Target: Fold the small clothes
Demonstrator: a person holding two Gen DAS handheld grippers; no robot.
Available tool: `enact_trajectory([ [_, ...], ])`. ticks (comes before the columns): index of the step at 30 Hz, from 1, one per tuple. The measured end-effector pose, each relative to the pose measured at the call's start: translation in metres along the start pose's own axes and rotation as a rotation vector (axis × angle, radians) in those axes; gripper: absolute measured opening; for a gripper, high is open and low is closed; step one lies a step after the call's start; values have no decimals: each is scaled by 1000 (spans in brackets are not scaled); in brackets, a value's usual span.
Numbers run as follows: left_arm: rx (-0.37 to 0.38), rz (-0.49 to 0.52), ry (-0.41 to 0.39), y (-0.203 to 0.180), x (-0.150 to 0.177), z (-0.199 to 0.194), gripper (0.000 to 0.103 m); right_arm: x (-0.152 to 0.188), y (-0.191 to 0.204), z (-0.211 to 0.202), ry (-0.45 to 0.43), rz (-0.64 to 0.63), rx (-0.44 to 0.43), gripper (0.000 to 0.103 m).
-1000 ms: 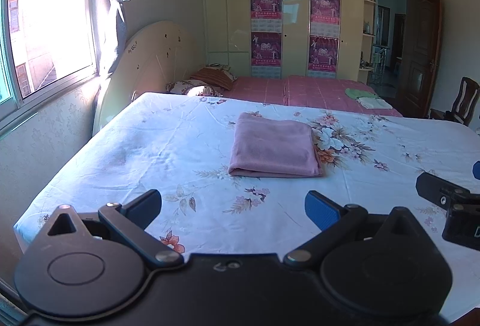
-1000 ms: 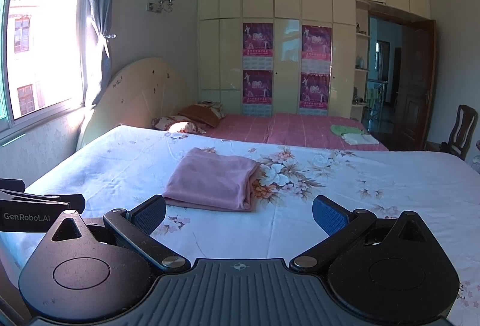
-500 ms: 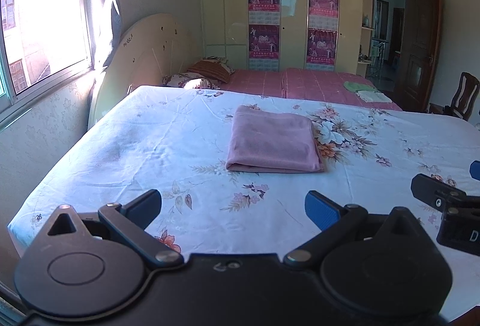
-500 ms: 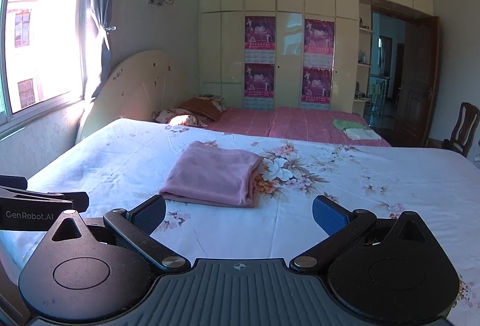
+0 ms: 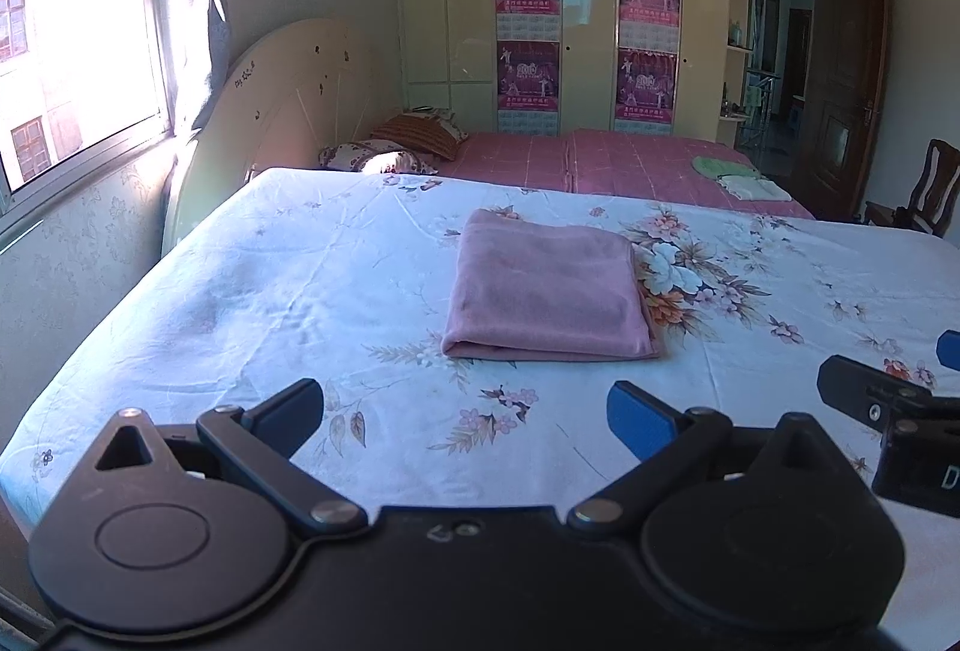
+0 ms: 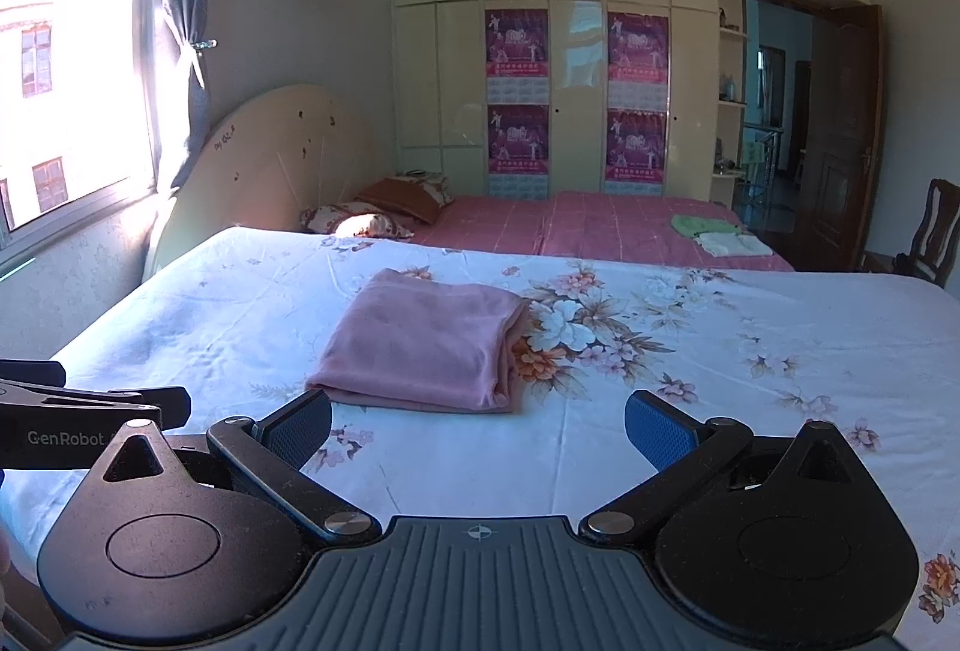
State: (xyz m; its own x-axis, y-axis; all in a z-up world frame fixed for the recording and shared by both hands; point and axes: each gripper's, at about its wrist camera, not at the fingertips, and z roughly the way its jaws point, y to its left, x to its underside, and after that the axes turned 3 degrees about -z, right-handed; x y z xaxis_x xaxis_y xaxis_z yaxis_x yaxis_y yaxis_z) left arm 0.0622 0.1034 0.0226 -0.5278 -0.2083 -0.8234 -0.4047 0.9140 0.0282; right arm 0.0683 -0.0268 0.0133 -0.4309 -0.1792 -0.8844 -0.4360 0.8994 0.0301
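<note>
A pink garment [image 5: 549,288] lies folded into a neat rectangle on the white floral bed sheet [image 5: 300,279]; it also shows in the right wrist view [image 6: 423,342]. My left gripper [image 5: 465,417] is open and empty, held above the near part of the bed, short of the garment. My right gripper [image 6: 477,426] is open and empty, also short of the garment and a little to its right. Each gripper shows at the edge of the other's view.
A second bed with a pink cover [image 6: 600,225] stands behind, with pillows [image 6: 384,207] at its head and folded green and white cloths [image 6: 717,236]. A window [image 5: 72,39] is on the left wall. A wardrobe, open doorway and wooden chair [image 6: 933,237] are behind.
Both grippers have drifted slightly, so the garment sits a little lower and nearer in both views. The garment has not moved and both grippers stay open.
</note>
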Motion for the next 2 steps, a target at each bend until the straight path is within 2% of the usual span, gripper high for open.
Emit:
enact_trajectory([
  [2,7,1,0,-2,-4,11,102,-2,-1,10,8,-7,3,103],
])
